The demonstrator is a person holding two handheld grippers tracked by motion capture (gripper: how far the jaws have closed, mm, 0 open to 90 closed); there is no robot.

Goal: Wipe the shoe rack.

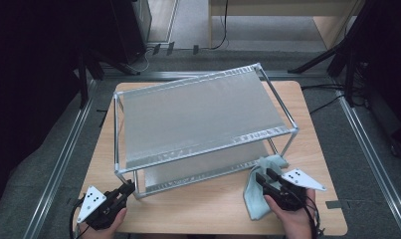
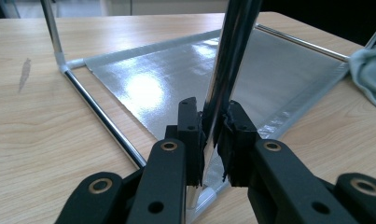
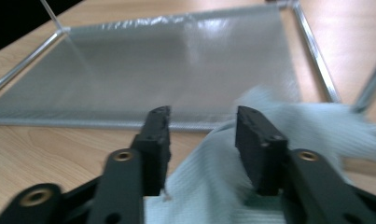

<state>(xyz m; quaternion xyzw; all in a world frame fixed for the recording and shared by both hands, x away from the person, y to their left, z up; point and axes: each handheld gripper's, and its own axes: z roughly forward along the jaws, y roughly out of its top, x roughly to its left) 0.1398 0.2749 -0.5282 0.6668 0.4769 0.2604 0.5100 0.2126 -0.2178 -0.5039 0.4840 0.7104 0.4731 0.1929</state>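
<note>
High view: two-tier metal rack [image 1: 198, 117] centred on wooden table [image 1: 213, 209], long axis left-right. Left gripper [image 1: 122, 191] at rack's near-left corner post. Right gripper [image 1: 263, 178] over pale-green cloth [image 1: 252, 199], near-right, just beside rack's near-right leg; bare table between hands.

Left gripper view: jaws clamped on chrome post [image 2: 230, 60], upright.

Right gripper view: right gripper [image 3: 202, 126] jaws parted, cloth [image 3: 232, 163] between and under them, not pinched; lower shelf [image 3: 167, 65] just beyond, far side.

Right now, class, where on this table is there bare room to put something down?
Bare wood lies along the near edge of the table, between the left gripper and the cloth, and left of the rack. The near right corner is crowded by cloth and right gripper.
</note>
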